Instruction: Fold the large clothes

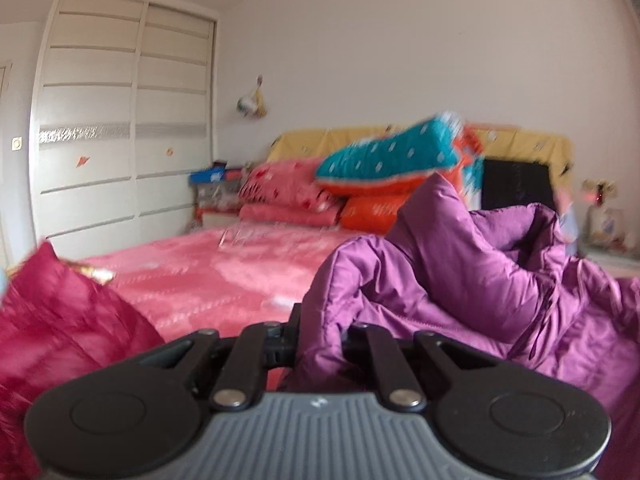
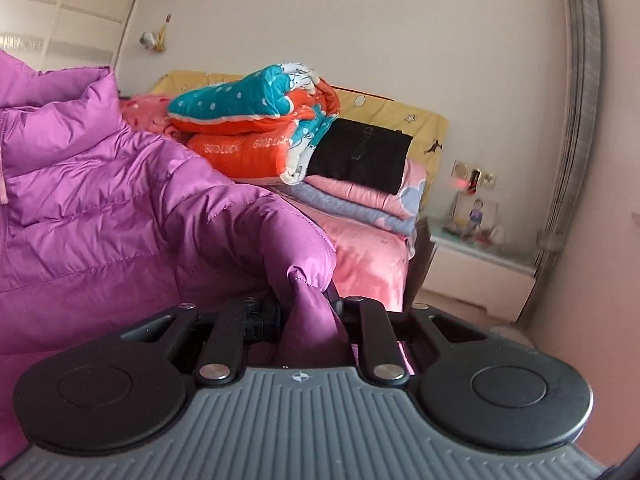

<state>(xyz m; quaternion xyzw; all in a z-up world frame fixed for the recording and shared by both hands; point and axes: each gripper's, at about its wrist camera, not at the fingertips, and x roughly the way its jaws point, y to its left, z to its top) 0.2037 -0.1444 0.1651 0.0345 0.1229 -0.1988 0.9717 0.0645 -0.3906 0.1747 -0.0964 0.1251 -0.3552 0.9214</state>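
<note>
L gripper (image 1: 316, 332) & R gripper (image 2: 308, 312): both clenched on cloth of the purple down jacket (image 2: 104, 184). In the L wrist view a fold of purple fabric is pinched between the jaws; in the R wrist view a twisted corner or hem runs up out of the closed jaws. No earlier view to compare, so only the grip itself is told.

Bed w/ pink cover (image 1: 208, 276): work surface; largest item; bare pink area lies to the left of the jacket in the L wrist view.

Purple down jacket: the task's garment. It sits bunched on the bed betw. the two grippers, heaped in tall soft ridges w/ a dark zip line showing, not flat. Judgement: folding is at an early stage; garment is gripped at two points, prob. for spreading or a first fold. No neat fold is visible yet. Left to do, approx.: lay flat, bring sides/sleeves in, fold lengthwise, set down.

Red quilted garment (image 1: 60, 320): at the left edge of the L wrist view, blurred; folded or not, cannot tell.

Bedding stack, teal/orange quilt (image 2: 256, 100) over pink pillows (image 1: 288, 188), at the headboard end: well apart from the jacket; not part of the step
</note>
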